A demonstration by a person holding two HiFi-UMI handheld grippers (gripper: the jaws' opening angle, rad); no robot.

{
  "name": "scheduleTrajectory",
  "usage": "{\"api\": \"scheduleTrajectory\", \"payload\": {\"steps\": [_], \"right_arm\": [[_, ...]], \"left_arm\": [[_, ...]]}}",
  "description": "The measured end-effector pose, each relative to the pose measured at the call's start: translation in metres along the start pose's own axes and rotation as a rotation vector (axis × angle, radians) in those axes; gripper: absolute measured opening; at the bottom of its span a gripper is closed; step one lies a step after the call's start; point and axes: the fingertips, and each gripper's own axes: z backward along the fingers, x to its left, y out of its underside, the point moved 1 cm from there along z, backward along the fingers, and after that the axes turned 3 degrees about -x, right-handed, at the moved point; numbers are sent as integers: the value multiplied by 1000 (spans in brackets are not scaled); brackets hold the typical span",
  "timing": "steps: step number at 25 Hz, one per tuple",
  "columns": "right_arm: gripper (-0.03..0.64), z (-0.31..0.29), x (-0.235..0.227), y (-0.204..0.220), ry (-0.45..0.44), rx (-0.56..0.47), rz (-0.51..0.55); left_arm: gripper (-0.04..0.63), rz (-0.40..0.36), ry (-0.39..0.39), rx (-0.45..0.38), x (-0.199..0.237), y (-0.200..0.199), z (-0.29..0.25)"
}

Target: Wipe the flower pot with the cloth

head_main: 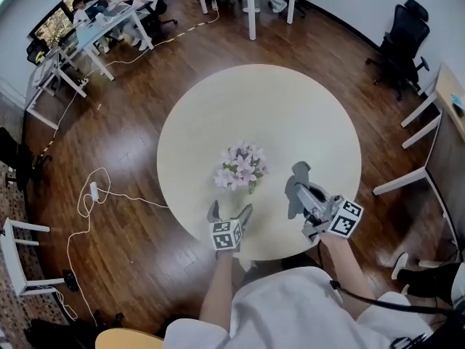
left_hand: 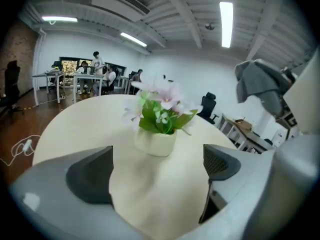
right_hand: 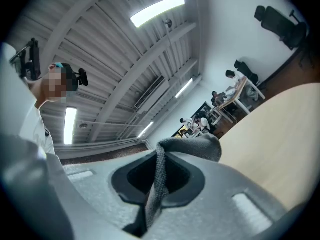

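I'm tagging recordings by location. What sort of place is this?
Probably an open-plan office: desks with people working at screens, a black office chair by the wall, and strip lights on an exposed ceiling.

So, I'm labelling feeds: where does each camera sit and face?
Head view: on the person's head, steeply down at round table, left gripper, right gripper, forearms.
Left gripper view: on that gripper, along open jaws toward the flower pot; cloth at right.
Right gripper view: on that gripper, tilted up at the ceiling; jaws shut on cloth.
Shared: head and left gripper views both show flower pot and cloth.
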Motion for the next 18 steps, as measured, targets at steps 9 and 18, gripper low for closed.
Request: {"api": "scheduleTrajectory", "payload": {"steps": [9,18], "right_arm": [[-9,30,72,10,124,43,377],[-9,100,119,-9,-42,107,663]], "left_arm": [[485,-141,59,-346,-58,-79,153],[447,-241,-203,-545,-160,-104,239]]}}
